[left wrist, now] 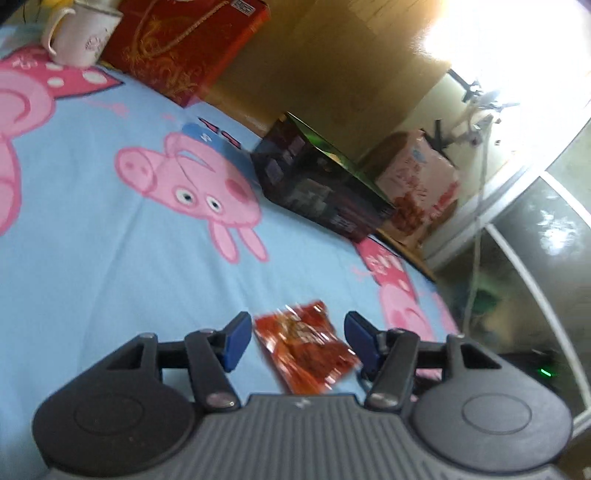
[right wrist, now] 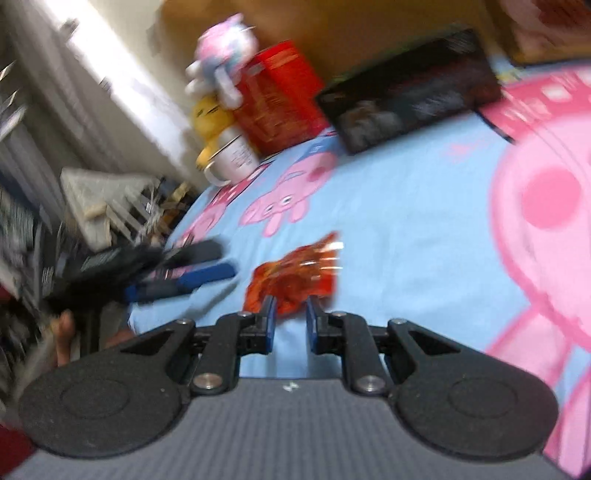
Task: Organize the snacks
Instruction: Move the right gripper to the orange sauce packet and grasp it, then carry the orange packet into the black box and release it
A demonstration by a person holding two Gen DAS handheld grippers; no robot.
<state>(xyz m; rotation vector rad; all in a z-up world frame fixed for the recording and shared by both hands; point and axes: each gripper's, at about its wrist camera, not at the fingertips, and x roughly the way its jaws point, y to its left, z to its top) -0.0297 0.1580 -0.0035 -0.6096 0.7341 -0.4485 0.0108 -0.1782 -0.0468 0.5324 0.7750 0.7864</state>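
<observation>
Sitting flat on the blue cartoon-pig cloth (left wrist: 92, 288) that covers the counter is a single red snack packet (left wrist: 304, 349), crinkly and shiny, and both claws are right by it.

Left wrist view: the left claw (left wrist: 295, 341) has its blue pads (left wrist: 236, 341) spread partway, one on each side of the packet, with a visible gap on both sides, so nothing's pinched. The packet lies between them at a slant.

Right wrist view: the right claw (right wrist: 290, 319) is narrowed down a lot, pads close together, tips just at the near edge of the same packet (right wrist: 291, 277). Pretty blurry there, and I can't tell if the pads actually nip the wrapper or just sit in front of it. The left claw (right wrist: 192, 264) shows up off to the left of the packet here, with a bit of a hand (right wrist: 64, 339) below it.

Farther back on the counter: a white mug (left wrist: 79, 35), a red box with gold print (left wrist: 184, 44), a dark box (left wrist: 317, 184) lying flat, and beyond it a pink carton (left wrist: 421, 184). The right view also catches a yellow plush (right wrist: 212, 118) and a pink-and-white plush (right wrist: 221, 55) behind the mug.
</observation>
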